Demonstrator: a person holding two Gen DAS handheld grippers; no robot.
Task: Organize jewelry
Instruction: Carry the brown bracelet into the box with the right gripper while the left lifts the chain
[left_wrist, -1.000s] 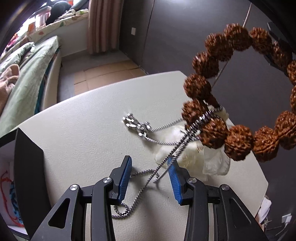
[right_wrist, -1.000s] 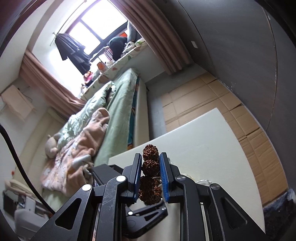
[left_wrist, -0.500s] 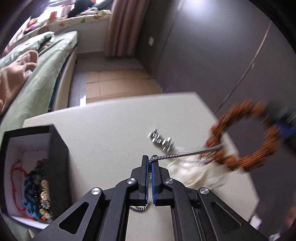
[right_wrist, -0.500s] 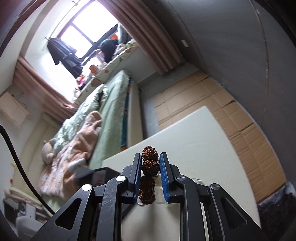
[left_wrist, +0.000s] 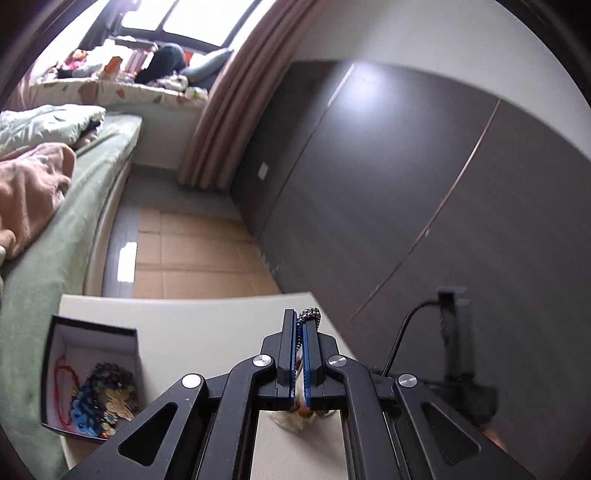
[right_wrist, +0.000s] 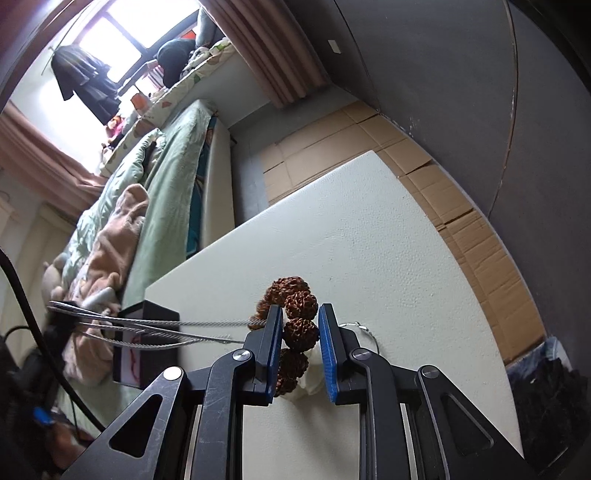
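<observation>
While the left claw (left_wrist: 300, 325) pinches the silver chain (right_wrist: 177, 328), the right claw (right_wrist: 300, 332) grips the brown bead bracelet (right_wrist: 295, 314). The chain stretches taut leftward over the black box (right_wrist: 147, 347) on the surface (right_wrist: 388, 240).

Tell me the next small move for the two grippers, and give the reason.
Probably draw the left gripper further away from the right gripper to slide the silver chain free. The chain, pinched in the left jaws, runs taut to the brown bead bracelet clamped in the right jaws, apparently tangled with it. The open black box waits beside.
</observation>
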